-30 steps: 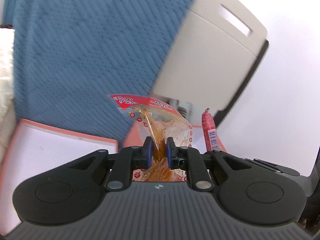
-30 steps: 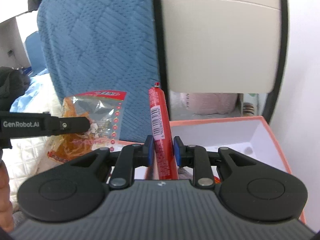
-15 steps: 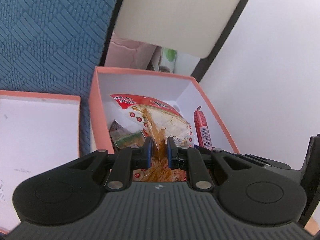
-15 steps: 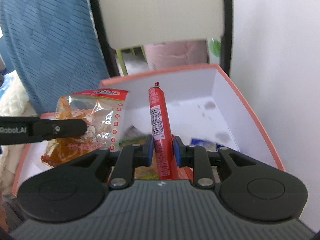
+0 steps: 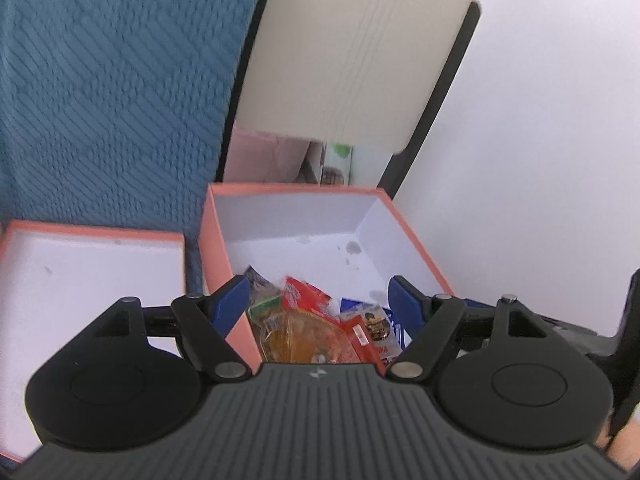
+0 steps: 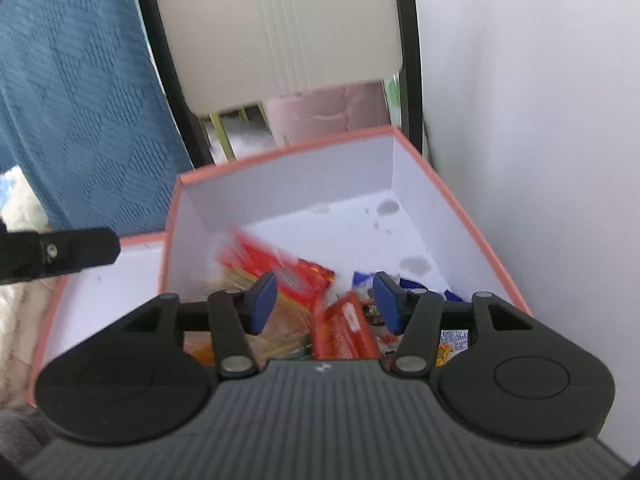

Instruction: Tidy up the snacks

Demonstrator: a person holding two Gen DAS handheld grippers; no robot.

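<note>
An orange box with a white inside (image 5: 304, 216) (image 6: 412, 184) holds several snacks. My left gripper (image 5: 320, 300) is open above its near end. The clear orange-filled snack packet with a red top (image 5: 304, 332) lies in the box just below it, and shows blurred in the right wrist view (image 6: 276, 268). My right gripper (image 6: 324, 300) is open above the box too. The red sausage stick (image 6: 344, 332) lies below it among the other snacks. A blue packet (image 5: 360, 308) lies beside them.
The box's orange lid (image 5: 80, 264) lies open-side up to the left. A blue quilted cushion (image 5: 100, 80) and a cream chair back with a black frame (image 5: 352, 52) stand behind the box. A white wall (image 6: 540, 100) is close on the right.
Both grippers have opened over the box. The snack packet has dropped from my left gripper and the sausage stick from my right gripper into the box.
</note>
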